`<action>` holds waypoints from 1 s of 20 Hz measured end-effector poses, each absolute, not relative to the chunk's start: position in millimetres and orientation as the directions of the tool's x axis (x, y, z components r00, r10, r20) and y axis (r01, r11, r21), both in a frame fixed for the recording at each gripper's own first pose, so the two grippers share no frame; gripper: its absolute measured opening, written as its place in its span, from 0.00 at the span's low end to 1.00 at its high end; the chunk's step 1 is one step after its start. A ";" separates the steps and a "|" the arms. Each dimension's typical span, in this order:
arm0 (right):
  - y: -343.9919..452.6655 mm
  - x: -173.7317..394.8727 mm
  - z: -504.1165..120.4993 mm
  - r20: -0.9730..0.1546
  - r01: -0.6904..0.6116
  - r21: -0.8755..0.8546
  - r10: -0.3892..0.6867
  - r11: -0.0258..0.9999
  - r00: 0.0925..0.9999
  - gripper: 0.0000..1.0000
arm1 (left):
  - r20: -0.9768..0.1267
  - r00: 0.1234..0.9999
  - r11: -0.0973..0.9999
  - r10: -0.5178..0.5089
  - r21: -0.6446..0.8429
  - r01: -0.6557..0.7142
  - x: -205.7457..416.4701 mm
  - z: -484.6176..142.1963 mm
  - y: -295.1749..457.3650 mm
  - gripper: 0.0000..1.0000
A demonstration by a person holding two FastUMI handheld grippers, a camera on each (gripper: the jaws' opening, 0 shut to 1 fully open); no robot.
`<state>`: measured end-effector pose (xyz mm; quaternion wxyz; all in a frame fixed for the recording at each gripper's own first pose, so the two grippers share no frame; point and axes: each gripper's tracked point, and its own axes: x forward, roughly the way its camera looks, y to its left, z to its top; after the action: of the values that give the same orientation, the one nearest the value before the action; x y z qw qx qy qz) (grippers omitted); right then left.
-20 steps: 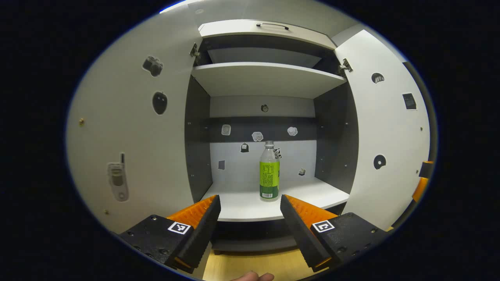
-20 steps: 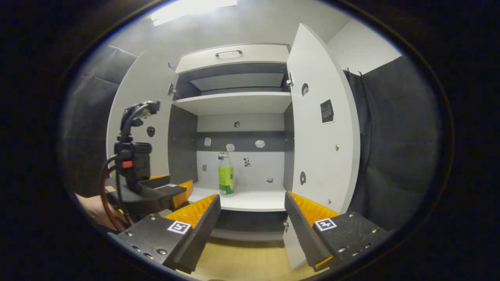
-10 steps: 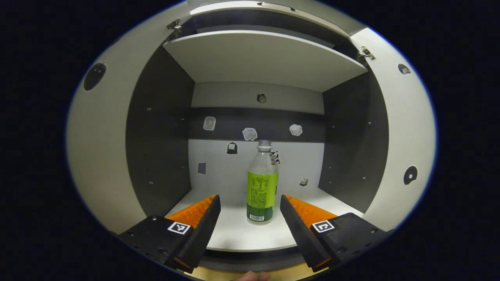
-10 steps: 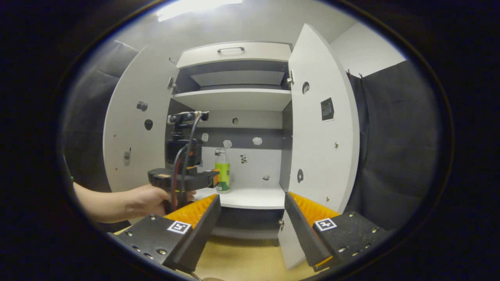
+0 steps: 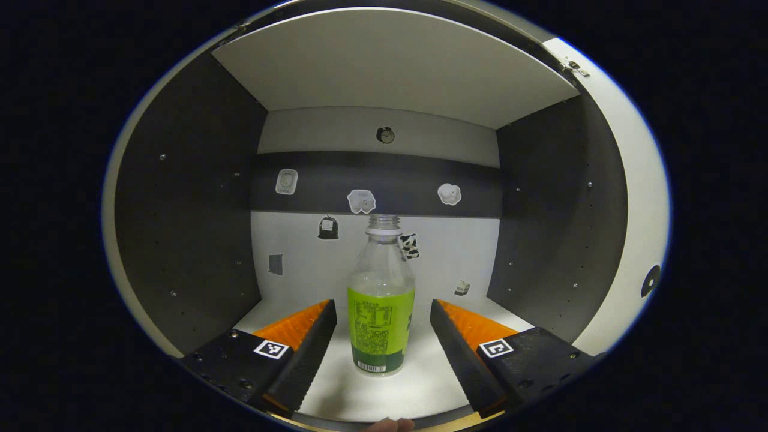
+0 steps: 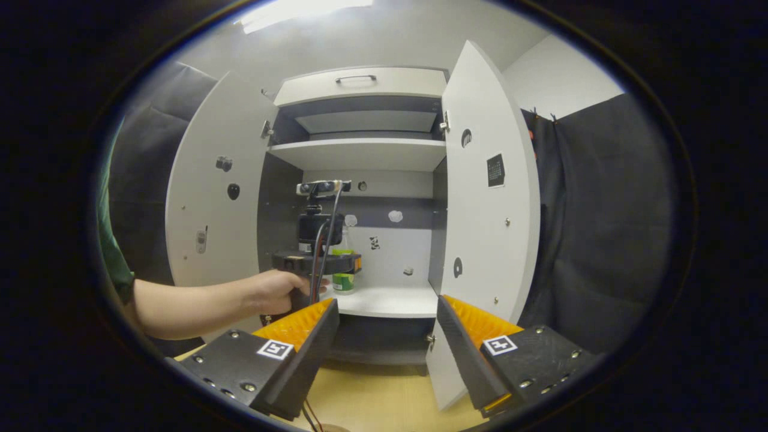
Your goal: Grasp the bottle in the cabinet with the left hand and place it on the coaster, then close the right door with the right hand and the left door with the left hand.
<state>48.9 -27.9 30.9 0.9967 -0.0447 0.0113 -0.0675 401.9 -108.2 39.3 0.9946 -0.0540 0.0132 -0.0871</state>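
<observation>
The left tongs (image 5: 384, 339) reach into the lower bay of the cabinet (image 5: 180, 198), spread wide with a finger on either side of the bottle (image 5: 381, 312), which stands upright on the shelf (image 5: 432, 378) between them and touches neither finger; the wide spread appears chosen so that the fingers can pass the bottle's body before closing on it at label height. The bottle sits slightly nearer the left finger than the right, and a shelf board (image 5: 384, 72) roofs the bay just above. In the right gripper view the right tongs (image 6: 387, 336) hang open and empty in front of the cabinet, above the wooden counter (image 6: 372, 396), held back presumably to wait for their own turn at the right door (image 6: 486, 228), which stands swung out just ahead of the right finger. Farther off beyond the left finger, a hand (image 6: 282, 291) carries the left tongs' body into the bay, where it hides most of the bottle, and the left door (image 6: 210, 198) stands open beyond it. The coaster cannot be made out. Compared with half a second earlier, the left tongs have advanced deeper: the bottle then stood ahead of the fingertips, whereas now it lies between the fingers, and the door edges have slid out toward the rim of that view. The right tongs have hardly shifted.
</observation>
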 end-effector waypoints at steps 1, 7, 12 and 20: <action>-28.7 47.1 30.9 -0.018 0.136 -0.094 -0.138 0.986 0.990 0.99 | -0.024 0.984 0.979 -0.175 -0.107 0.172 406.7 36.9 -111.5 0.99; -37.2 32.9 35.0 -0.008 0.156 -0.097 -0.158 0.983 0.987 0.99 | -0.108 0.971 0.967 -0.213 -0.166 0.194 420.2 16.2 -124.0 0.94; -47.0 14.6 38.0 -0.004 0.167 -0.079 -0.168 0.983 0.986 0.99 | -0.057 0.980 0.972 -0.189 -0.152 0.179 420.2 27.2 -115.1 0.83; -60.9 -13.6 44.6 0.017 0.174 -0.084 -0.173 0.981 0.985 0.99 | -0.056 0.983 0.978 -0.173 -0.129 0.165 375.1 31.1 -94.9 0.78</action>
<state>-13.6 -60.9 44.6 0.9953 -0.0427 -0.0046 -0.0873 375.1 -94.9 31.1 0.9939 -0.0620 0.0337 -0.0849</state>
